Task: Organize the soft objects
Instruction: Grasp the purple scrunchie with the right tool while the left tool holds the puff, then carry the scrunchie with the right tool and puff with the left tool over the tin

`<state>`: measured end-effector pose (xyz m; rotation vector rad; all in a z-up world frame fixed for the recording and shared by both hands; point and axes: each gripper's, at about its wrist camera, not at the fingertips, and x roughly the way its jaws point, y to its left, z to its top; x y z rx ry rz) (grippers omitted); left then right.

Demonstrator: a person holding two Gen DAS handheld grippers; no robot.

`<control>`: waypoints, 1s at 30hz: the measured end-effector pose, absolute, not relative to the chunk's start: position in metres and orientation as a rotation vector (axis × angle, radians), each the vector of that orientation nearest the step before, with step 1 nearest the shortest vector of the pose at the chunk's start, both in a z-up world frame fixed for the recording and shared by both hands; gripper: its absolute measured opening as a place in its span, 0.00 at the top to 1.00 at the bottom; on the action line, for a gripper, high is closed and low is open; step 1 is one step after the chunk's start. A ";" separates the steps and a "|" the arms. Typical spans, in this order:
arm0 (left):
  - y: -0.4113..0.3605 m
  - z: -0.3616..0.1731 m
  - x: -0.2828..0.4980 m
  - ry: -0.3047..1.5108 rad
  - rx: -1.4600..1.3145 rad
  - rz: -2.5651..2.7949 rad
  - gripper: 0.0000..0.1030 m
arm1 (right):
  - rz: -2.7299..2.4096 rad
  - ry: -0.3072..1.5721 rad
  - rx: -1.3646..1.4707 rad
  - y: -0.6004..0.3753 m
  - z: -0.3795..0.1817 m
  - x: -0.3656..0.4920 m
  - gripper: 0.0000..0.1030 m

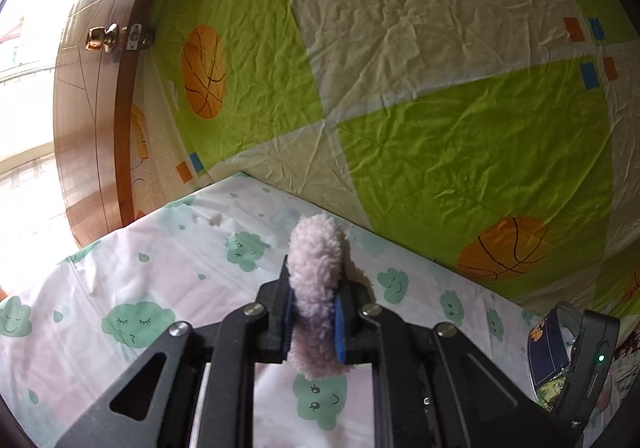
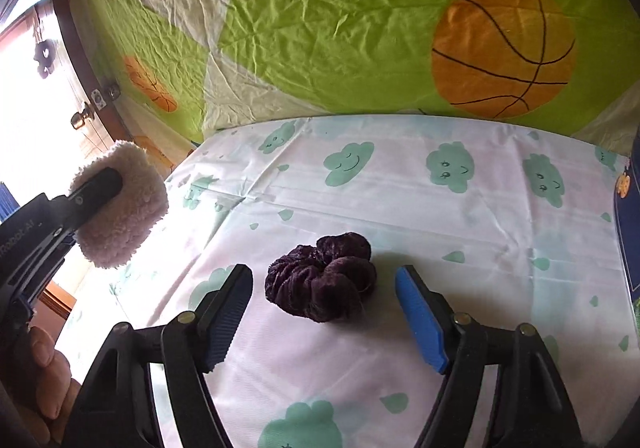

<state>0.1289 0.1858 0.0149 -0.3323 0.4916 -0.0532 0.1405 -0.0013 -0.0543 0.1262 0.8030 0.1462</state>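
Left tool [image 1: 314, 312] grips pale fleece scrunchie [image 1: 316, 280]; purple scrunchie [image 2: 322, 282] lies on sheet [image 2: 440, 216]

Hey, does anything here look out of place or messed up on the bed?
Nothing stands out. The dark purple scrunchie lies intact on the cloud-print sheet between the open right gripper fingers, and the left gripper holds the fluffy pink scrunchie cleanly.
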 end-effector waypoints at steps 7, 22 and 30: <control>0.191 0.016 0.126 0.483 -0.352 -0.073 0.87 | 0.164 0.854 0.131 -0.002 -0.062 0.147 0.61; 0.160 0.012 0.113 0.424 -0.236 -0.060 0.87 | 0.084 0.440 0.061 -0.054 -0.005 0.052 0.63; 0.131 0.008 0.099 0.419 -0.161 -0.029 0.87 | 0.013 0.367 -0.039 -0.075 -0.001 0.016 0.63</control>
